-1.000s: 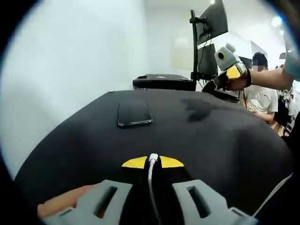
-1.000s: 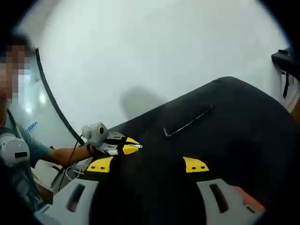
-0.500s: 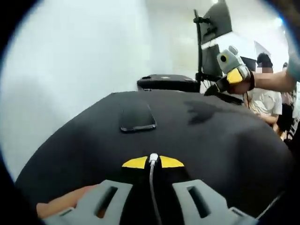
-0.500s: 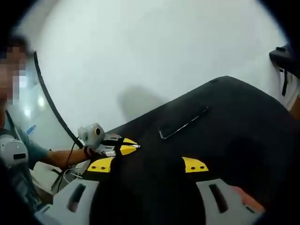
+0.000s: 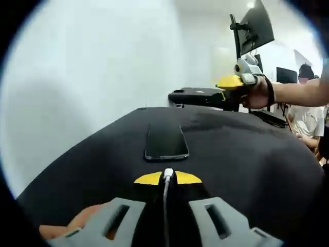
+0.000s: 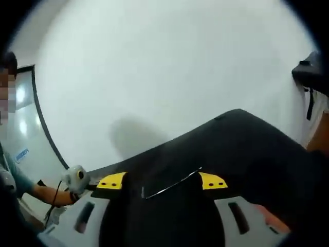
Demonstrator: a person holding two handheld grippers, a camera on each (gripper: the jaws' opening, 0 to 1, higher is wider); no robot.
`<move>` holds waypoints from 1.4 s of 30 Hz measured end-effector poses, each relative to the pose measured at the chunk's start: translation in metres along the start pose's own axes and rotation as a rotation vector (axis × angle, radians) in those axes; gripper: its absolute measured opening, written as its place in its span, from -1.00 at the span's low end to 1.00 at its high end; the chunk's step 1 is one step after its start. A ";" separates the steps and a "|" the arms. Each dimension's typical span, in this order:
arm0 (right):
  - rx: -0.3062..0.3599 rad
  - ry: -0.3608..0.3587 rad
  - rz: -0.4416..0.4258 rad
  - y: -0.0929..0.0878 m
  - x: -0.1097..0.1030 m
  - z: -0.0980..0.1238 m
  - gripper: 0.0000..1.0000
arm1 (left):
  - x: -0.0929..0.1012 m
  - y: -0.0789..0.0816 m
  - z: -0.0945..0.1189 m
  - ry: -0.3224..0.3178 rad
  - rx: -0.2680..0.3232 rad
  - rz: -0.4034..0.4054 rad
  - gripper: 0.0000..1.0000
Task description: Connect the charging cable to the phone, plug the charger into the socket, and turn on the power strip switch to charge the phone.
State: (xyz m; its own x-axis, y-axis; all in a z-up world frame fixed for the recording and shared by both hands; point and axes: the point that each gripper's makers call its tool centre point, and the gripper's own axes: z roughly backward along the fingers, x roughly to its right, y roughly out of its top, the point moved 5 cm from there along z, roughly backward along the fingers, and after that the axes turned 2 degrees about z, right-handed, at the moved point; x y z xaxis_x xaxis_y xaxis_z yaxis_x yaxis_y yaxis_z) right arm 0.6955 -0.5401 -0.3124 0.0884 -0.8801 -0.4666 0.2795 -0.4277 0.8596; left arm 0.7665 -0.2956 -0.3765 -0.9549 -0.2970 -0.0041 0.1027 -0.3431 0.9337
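On a matte black table with a softly rounded far edge, flat and glossy: a dark slab of a phone, screen up, rectangular with rounded corners, lying just beyond the left gripper. Between that gripper's yellow-tipped jaws, pinched tight — the white plug of a charging cable, its thin smooth cord trailing back down between the grey plastic jaw arms. Plug tip near the phone's closer short edge, apart from it by a narrow strip of bare black surface. Up at the right of the left gripper view, held above the table's far side by a hand: the right gripper, yellow tips forward. Behind it a flat black case and monitors on a pole.

In the right gripper view, jaws spread wide with nothing between the yellow pads; seen edge-on between them, the phone as a thin bright-rimmed sliver. Plenty of bare black surface around the phone on every side — plain white wall beyond the table's edge.
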 end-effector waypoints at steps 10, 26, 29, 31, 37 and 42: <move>0.051 0.024 -0.048 0.011 0.035 -0.032 0.02 | -0.005 0.000 -0.014 0.067 0.034 0.083 -0.93; -0.130 0.290 0.163 -0.006 0.033 -0.075 0.70 | 0.002 -0.004 -0.025 0.067 0.028 0.047 -0.93; -0.163 0.314 0.239 -0.014 0.033 -0.078 0.85 | 0.003 -0.004 -0.025 0.065 0.030 0.049 -0.93; -0.173 0.310 0.279 -0.019 0.033 -0.078 0.85 | 0.002 -0.004 -0.026 0.064 0.033 0.049 -0.93; -0.138 0.348 0.263 -0.017 0.028 -0.081 0.85 | 0.003 -0.005 -0.027 0.071 0.030 0.053 -0.93; -0.152 0.385 0.325 -0.023 0.017 -0.087 0.85 | 0.002 -0.006 -0.030 0.061 0.017 0.071 -0.93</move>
State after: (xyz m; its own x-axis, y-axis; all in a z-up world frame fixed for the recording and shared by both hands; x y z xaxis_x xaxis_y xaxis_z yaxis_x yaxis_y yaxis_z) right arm 0.7736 -0.5271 -0.3578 0.5308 -0.8103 -0.2483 0.3121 -0.0854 0.9462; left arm 0.7721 -0.3215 -0.3926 -0.9265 -0.3740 0.0414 0.1648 -0.3045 0.9381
